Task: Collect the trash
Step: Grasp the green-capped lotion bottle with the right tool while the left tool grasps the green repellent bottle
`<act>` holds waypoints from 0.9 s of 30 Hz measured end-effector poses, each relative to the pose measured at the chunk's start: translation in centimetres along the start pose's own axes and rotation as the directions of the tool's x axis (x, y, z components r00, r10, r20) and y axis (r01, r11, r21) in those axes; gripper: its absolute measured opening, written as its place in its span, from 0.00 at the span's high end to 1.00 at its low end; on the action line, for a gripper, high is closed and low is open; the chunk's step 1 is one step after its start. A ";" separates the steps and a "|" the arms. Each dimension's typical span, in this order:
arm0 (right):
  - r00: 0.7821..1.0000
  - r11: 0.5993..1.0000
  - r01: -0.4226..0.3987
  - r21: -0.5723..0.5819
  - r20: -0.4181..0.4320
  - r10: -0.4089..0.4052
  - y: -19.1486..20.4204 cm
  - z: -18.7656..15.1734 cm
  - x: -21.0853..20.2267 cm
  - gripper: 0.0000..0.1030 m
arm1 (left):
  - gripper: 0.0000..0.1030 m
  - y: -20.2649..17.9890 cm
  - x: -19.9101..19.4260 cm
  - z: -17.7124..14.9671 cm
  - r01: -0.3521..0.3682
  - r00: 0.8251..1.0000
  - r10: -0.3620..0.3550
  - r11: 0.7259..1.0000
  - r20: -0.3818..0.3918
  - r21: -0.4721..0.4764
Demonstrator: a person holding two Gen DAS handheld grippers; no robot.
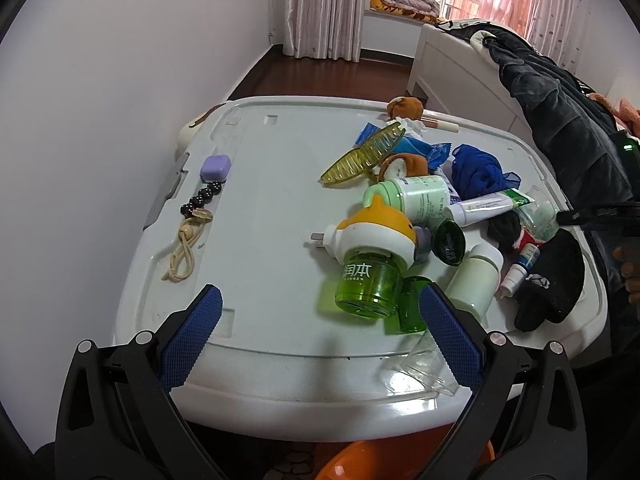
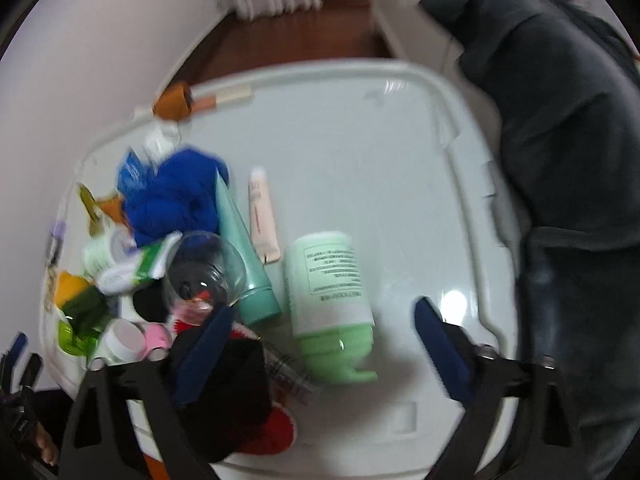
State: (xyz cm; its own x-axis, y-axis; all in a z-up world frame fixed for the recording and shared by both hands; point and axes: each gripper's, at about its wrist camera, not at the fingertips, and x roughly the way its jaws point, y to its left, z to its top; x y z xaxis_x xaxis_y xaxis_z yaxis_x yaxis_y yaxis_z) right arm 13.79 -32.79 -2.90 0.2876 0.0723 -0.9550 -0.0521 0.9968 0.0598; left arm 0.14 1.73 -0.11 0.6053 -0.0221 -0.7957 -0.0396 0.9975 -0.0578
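A heap of small items covers the right part of a white plastic lid (image 1: 260, 160): a green liquid bottle with an orange and white plug top (image 1: 368, 264), a toothpaste tube (image 1: 488, 204), a blue cloth (image 1: 476, 172) and a black sock (image 1: 552, 284). My left gripper (image 1: 320, 300) stands open over the lid's near edge, the green liquid bottle just beyond its right finger. In the blurred right wrist view, a white bottle with a green cap (image 2: 328, 292) lies between the spread fingers of my right gripper (image 2: 324, 308), which do not touch it. A teal tube (image 2: 244, 252) and a clear round bottle (image 2: 204, 268) lie to its left.
A purple soap (image 1: 216, 168), dark beads (image 1: 200, 200) and a beige cord (image 1: 184, 256) lie along the lid's left side. A clear wrapper (image 1: 416, 368) sits at the near edge. An orange container (image 1: 400, 460) shows below. A person in a dark jacket (image 2: 560, 120) stands on the right.
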 end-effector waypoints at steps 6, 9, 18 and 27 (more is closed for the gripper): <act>0.988 0.990 0.099 -0.098 -0.108 -0.110 0.5 1.1 4.4 0.28 | 0.06 0.2 0.2 -0.1 0.001 1.000 -0.001 1.000 -0.006 0.004; 0.993 0.990 0.101 -0.097 -0.043 -0.106 1.2 0.6 4.2 0.50 | 0.06 0.4 0.3 0.0 0.000 1.000 0.001 1.000 -0.010 0.002; 0.988 0.995 -0.097 0.022 0.126 0.093 0.2 -3.1 -3.8 0.55 | 0.06 -0.1 1.0 -1.1 -0.017 0.998 0.025 0.992 -0.061 0.127; 0.935 0.957 -0.278 0.084 0.253 0.249 0.9 -5.8 -7.6 0.55 | 0.06 -2.1 4.4 1.0 0.070 0.991 -0.049 0.984 -0.128 0.165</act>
State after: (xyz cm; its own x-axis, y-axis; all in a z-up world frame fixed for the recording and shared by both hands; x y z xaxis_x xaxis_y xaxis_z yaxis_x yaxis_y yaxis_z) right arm 6.02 -32.67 2.76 0.4982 0.3245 -0.8041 -0.0493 0.9364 0.3473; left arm 3.73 -0.38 -2.91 0.4997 -0.0788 -0.8626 0.1339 0.9909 -0.0130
